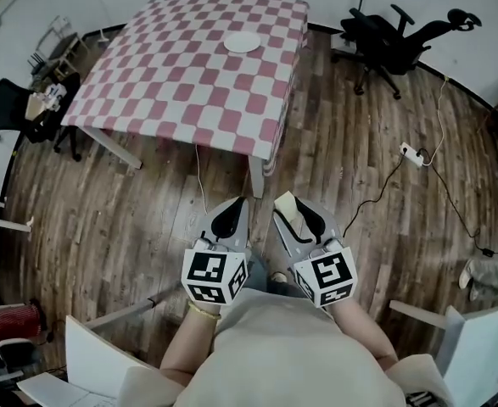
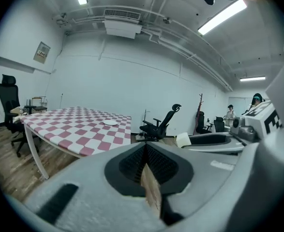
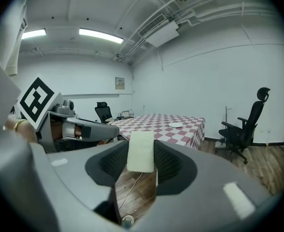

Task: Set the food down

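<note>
**Head view.** Two grippers are showing, side by side. The left gripper (image 1: 234,206) is keeping its jaws pressed together with nothing between them. The right gripper (image 1: 297,213) is pinching one pale block of food (image 1: 286,208). Well ahead of both tools one table (image 1: 189,66) is standing under a red-and-white checked cloth, carrying one white plate (image 1: 242,43) near its far edge. Two black office chairs are showing, one (image 1: 384,36) ahead and right of the right gripper, the other (image 1: 7,108) far out to the left of the left gripper. One white power strip (image 1: 411,153) is lying on the wooden plank floor (image 1: 130,210) to the right of the right gripper, with cables trailing from it.

**Left gripper view.** The left gripper (image 2: 145,151) is showing its pads meeting in a thin line, empty. The table (image 2: 79,127) and the plate (image 2: 110,123) are sitting ahead and to its left, and one chair (image 2: 158,124) is standing straight ahead beyond them. The right gripper (image 2: 214,141) is lying just beside it on the right with the food (image 2: 183,139) at its tip. Three strip lights are glowing on the white ceiling.

**Right gripper view.** The right gripper (image 3: 142,158) is clamping the food (image 3: 140,144) upright between both pads, above the floor. The table (image 3: 156,122) and the plate (image 3: 175,125) are lying ahead, apart from the food. One chair (image 3: 246,124) is standing to the right, and the left gripper (image 3: 79,127) is sitting close on the left. Two ceiling lights are shining.
</note>
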Demonstrator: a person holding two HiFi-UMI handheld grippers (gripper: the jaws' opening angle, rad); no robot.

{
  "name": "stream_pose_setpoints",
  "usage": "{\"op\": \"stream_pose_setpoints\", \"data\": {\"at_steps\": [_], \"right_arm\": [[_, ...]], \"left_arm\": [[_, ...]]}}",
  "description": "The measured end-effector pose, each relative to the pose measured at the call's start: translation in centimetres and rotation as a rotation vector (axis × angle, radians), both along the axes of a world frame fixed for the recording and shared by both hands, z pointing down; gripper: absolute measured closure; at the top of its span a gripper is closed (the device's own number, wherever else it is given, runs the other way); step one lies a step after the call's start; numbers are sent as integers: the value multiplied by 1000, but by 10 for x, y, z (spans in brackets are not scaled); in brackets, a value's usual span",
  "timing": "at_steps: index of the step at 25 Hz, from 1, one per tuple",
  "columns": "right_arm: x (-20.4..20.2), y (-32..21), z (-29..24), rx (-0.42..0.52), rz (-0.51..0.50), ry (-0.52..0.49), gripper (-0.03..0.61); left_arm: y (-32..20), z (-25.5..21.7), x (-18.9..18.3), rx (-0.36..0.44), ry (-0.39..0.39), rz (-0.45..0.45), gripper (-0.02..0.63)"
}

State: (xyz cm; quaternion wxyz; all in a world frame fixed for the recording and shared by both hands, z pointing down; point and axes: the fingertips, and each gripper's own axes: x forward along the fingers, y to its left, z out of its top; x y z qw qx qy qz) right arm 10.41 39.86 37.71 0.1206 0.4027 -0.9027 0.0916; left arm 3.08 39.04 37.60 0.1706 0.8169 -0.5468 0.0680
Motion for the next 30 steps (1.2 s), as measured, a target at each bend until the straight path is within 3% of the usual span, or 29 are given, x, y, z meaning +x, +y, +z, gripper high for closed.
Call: {"op": "stream_pose_setpoints", "data": {"at_steps": [6,15,30], "right_arm": [[15,25,-10,14,-5,-58,408],[25,26,-11,14,-5,-59,408],[5,-63,-22,46,12,-59,408]], "left_arm": [[23,-9,21,25,-11,21,614],[30,-7,32,22,4,27,613],[-61,-10,11,37,4,71,614]]}}
